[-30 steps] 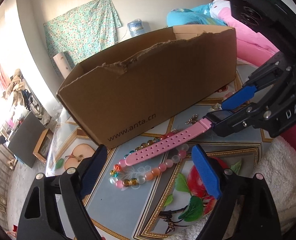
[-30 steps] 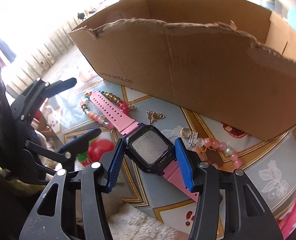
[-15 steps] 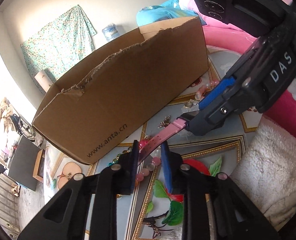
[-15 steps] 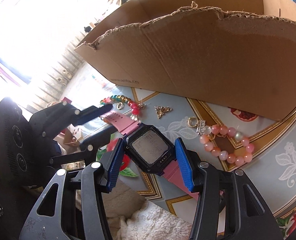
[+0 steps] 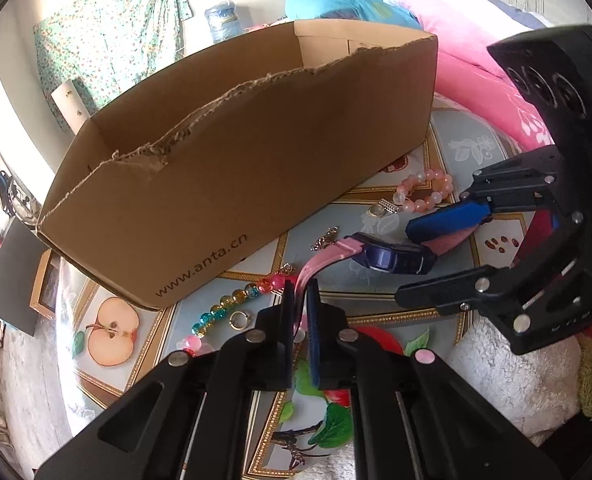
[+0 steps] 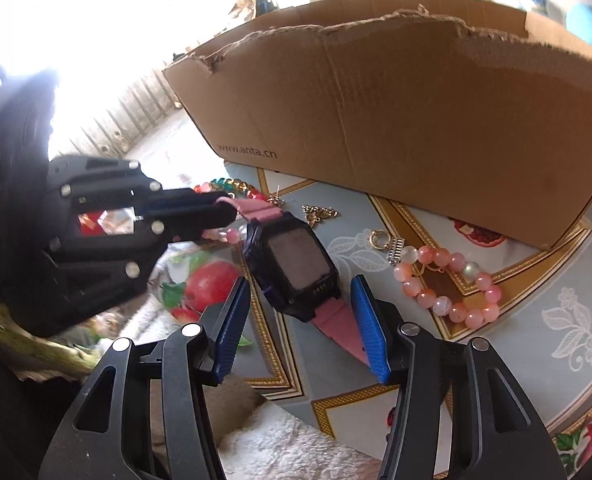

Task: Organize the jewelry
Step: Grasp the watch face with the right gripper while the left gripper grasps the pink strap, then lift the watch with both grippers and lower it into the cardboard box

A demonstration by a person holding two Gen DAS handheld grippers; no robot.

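Note:
A pink-strapped watch with a dark square face (image 6: 296, 268) (image 5: 388, 258) hangs above the table. My left gripper (image 5: 301, 308) is shut on the end of its pink strap (image 5: 316, 266); it also shows in the right wrist view (image 6: 220, 210). My right gripper (image 6: 302, 320) is open, its blue pads (image 6: 366, 320) apart on either side of the watch's lower strap, not touching it. A pink bead bracelet (image 6: 448, 280) (image 5: 424, 190), a multicolour bead bracelet (image 5: 228, 304), a gold ring (image 5: 241, 319) and small gold charms (image 6: 319, 213) lie on the table.
A large open cardboard box (image 5: 236, 152) (image 6: 416, 120) stands just behind the jewelry on the fruit-patterned tabletop (image 6: 536, 340). A white fluffy cloth (image 5: 508, 372) lies at the near edge. Pink bedding (image 5: 476, 40) is behind on the right.
My right gripper has opened and let go of the watch face. My left gripper has closed on the strap end and now holds the watch alone.

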